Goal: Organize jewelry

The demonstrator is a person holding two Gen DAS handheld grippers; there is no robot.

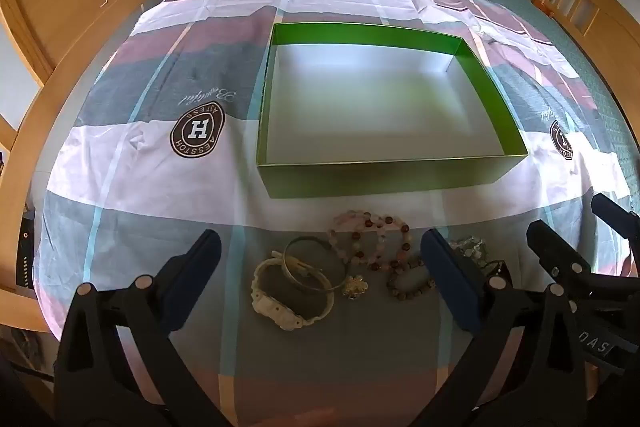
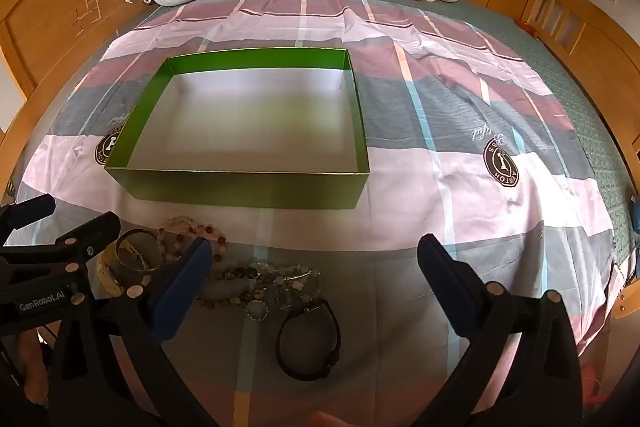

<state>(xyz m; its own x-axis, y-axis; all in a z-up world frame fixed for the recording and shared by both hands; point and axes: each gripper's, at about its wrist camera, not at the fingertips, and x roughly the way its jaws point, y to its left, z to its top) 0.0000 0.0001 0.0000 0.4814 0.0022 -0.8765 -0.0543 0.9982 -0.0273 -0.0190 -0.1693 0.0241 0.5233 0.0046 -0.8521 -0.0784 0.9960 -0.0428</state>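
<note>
Both grippers, left gripper [image 1: 320, 259] and right gripper [image 2: 316, 263], hover jaws wide and empty over the jewelry pile [image 1: 352, 267] on the bed, green box [image 1: 380, 171] beyond still bare; you likely start by lowering onto one piece.

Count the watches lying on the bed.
2. A white watch lies at the left end of the jewelry pile, under a metal bangle. A black watch lies at the right end, nearest the camera. Others could be hidden among the beads.
</note>
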